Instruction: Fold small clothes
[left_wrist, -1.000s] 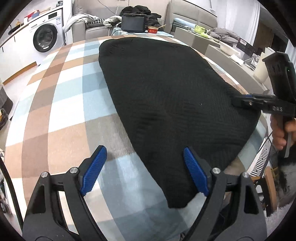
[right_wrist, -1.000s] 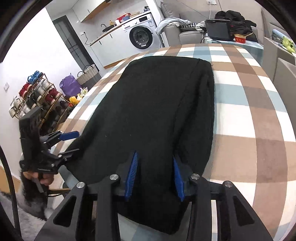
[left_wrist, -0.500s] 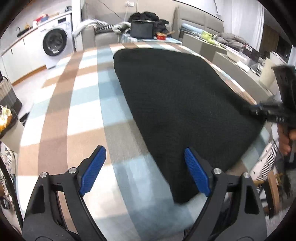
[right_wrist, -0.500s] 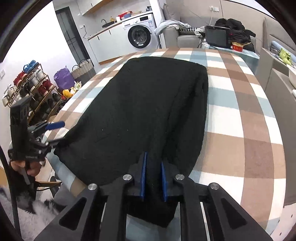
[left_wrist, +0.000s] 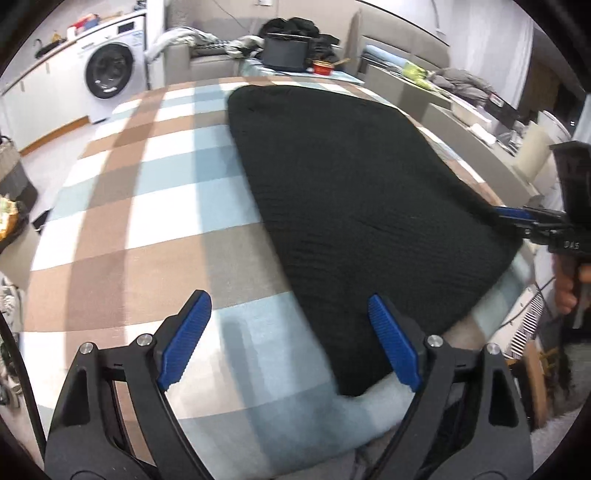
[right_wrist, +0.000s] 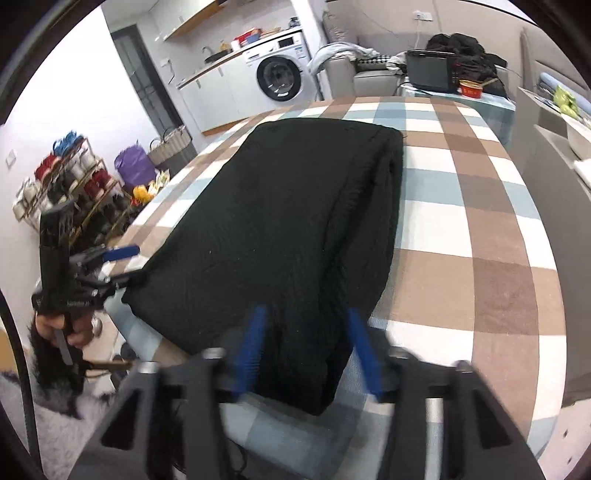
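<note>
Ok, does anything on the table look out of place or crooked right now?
Only mildly. The black garment lies flat on the checked tablecloth, but its near corner droops over the table edge between the right gripper's open fingers. The left gripper is open above the cloth, holding nothing. Nothing looks spilled or damaged.

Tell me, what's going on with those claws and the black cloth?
Both claws open: left claw, right claw. Black garment flat on checked table. Nothing blocking.

Free room and obstacles on the checked tablecloth.
The black garment covers the middle and near edge; bare cloth lies open along both of its long sides. The left gripper and right gripper flank its near corners.
</note>
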